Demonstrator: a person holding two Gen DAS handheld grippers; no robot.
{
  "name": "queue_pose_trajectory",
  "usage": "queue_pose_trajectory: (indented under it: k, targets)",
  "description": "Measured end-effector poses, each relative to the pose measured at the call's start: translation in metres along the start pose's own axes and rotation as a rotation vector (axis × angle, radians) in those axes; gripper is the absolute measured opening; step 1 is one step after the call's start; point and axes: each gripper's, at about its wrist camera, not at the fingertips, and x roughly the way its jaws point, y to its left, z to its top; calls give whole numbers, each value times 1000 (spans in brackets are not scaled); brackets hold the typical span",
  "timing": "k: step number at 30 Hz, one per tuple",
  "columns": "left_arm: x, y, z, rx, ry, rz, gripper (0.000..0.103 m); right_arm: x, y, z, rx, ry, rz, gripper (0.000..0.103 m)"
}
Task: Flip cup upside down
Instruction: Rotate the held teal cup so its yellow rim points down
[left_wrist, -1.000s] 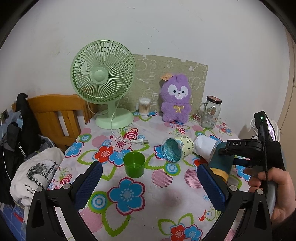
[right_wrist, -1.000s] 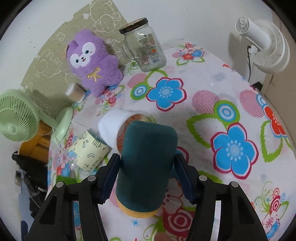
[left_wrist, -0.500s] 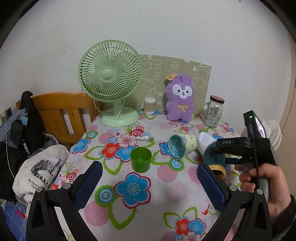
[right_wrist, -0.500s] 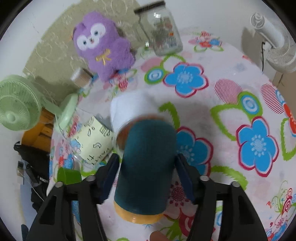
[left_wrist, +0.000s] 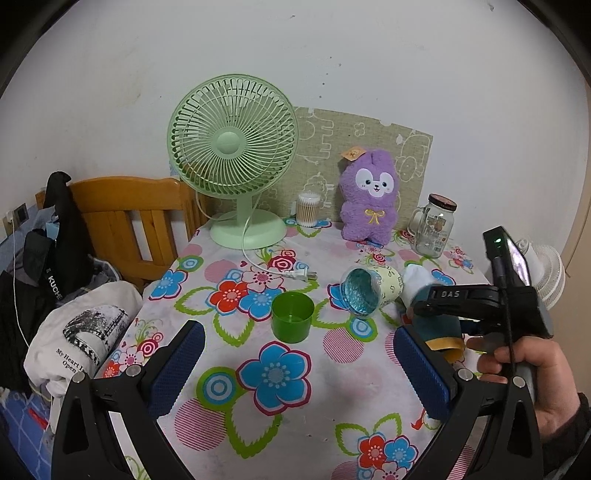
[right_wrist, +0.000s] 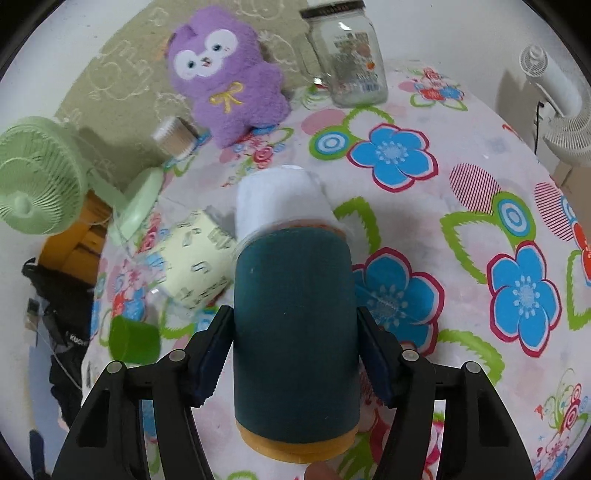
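Note:
My right gripper (right_wrist: 295, 350) is shut on a dark teal cup (right_wrist: 295, 325) with an orange rim and holds it tilted over the floral tablecloth; the cup also shows in the left wrist view (left_wrist: 441, 326). A white cup (right_wrist: 280, 199) lies just beyond it. A pale patterned cup with a blue inside (left_wrist: 369, 290) lies on its side. A green cup (left_wrist: 292, 315) stands upright, mouth up, at the table's middle. My left gripper (left_wrist: 299, 365) is open and empty above the near part of the table, behind the green cup.
A green desk fan (left_wrist: 232, 147) with its cord and plug (left_wrist: 299, 274), a cotton-swab tub (left_wrist: 308, 208), a purple plush toy (left_wrist: 371, 197) and a glass jar (left_wrist: 434, 229) stand along the far side. A wooden chair (left_wrist: 125, 221) with clothes is left. A white fan (right_wrist: 554, 96) stands right.
My left gripper has pulled back and risen, so the table looks farther off. My right gripper has turned and moved slightly with the teal cup still in it.

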Motion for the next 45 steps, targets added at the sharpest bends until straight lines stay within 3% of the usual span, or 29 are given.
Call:
queue_pose_trajectory:
  k: [10,22,26,32,36,45]
  targets:
    - [-24,10,-5,-14,-20,-6,103,-56,14,-34,-51,30,167,67]
    - [-68,18,-49,-56,56,-71,103,-73,28,-125,-112,100,212,67]
    - [-76,17,-68,-77,93,-83,103,-65,36,-155,-140,140,197,67]
    - [-77,16,-87,-95,146,-77,103,-57,44,-178,-203,146,105,68]
    - [-80,17,-91,-107,157,-76,103,-61,49,-181,-245,132,77,80]
    - [-85,14,-89,-96,151,-81,103,-75,44,-176,-253,98,85,82]
